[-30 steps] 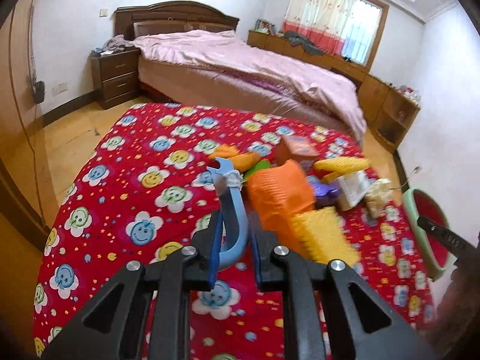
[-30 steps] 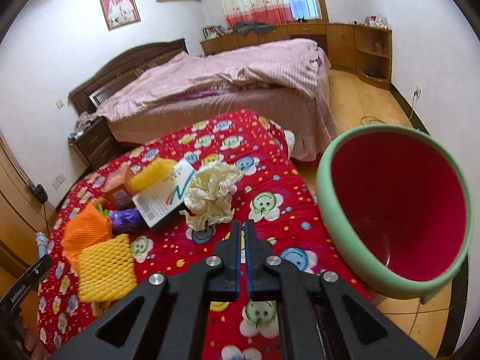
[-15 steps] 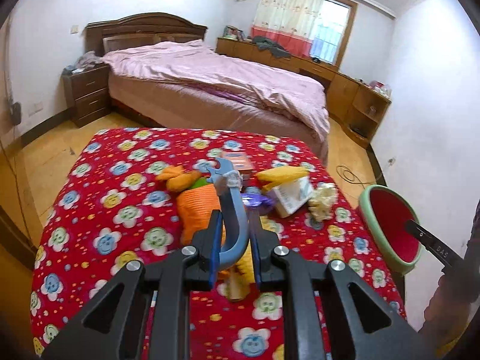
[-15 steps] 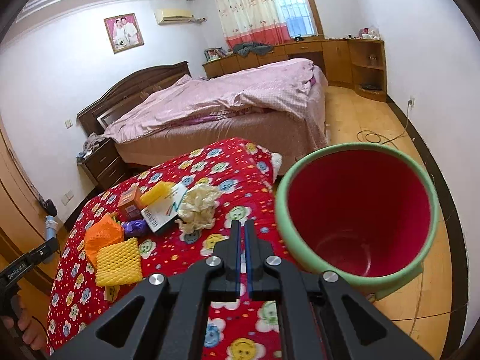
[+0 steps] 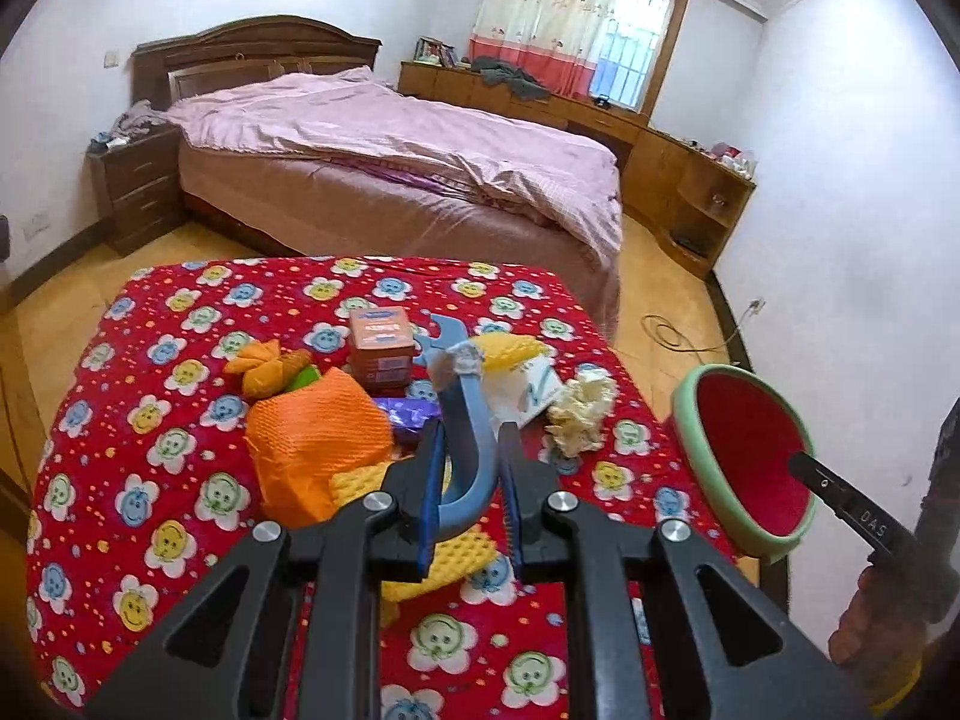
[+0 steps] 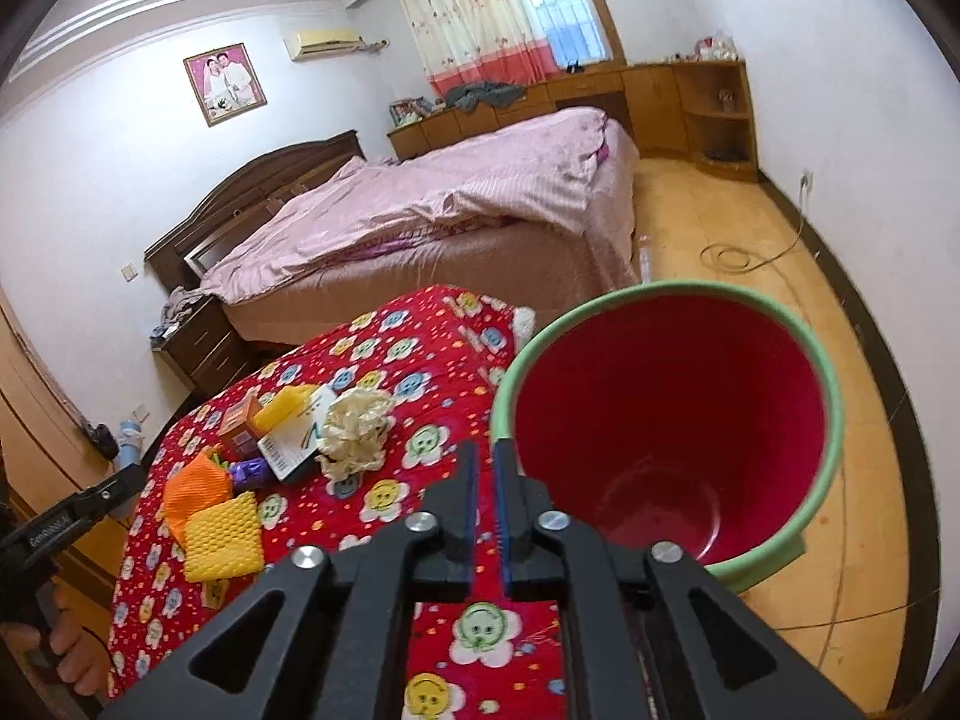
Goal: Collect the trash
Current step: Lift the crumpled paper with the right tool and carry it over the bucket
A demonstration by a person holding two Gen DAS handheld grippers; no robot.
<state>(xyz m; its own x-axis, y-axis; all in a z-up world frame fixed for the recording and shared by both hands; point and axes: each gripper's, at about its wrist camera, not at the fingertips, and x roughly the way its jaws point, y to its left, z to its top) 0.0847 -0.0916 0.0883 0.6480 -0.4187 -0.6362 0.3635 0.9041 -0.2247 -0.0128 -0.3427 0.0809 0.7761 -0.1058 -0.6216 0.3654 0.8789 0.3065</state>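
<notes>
While the left tongs (image 5: 465,480) grip a blue hook-shaped piece of plastic (image 5: 462,420) between their pads, the thing that matters for the coming move is the bin (image 5: 690,420): a red bucket with a green rim, standing off the table's (image 5: 150,360) right edge, to the right of these tongs and beyond the table's corner. The plastic piece runs lengthwise away from the camera, curved end low between the pads, forked end raised over the pile of rubbish. To drop it, I judge the left hand must carry it rightward across the crumpled paper (image 5: 579,414) and past the table's edge.

The right tongs (image 6: 485,504) are nearer the bin (image 6: 828,420), whose mouth fills the view just ahead and to their right; their jaws are opening, with nothing between them.

Still on the table lie an orange net (image 5: 318,444), a yellow net (image 6: 222,537), a brown box (image 5: 381,348), a purple wrapper (image 5: 408,414) and a white carton (image 5: 528,390).

Part of the yellow net is hidden under the left tongs, the bin's foot is cut off, and what the white scrap at the plastic piece's neck is, I cannot tell.
</notes>
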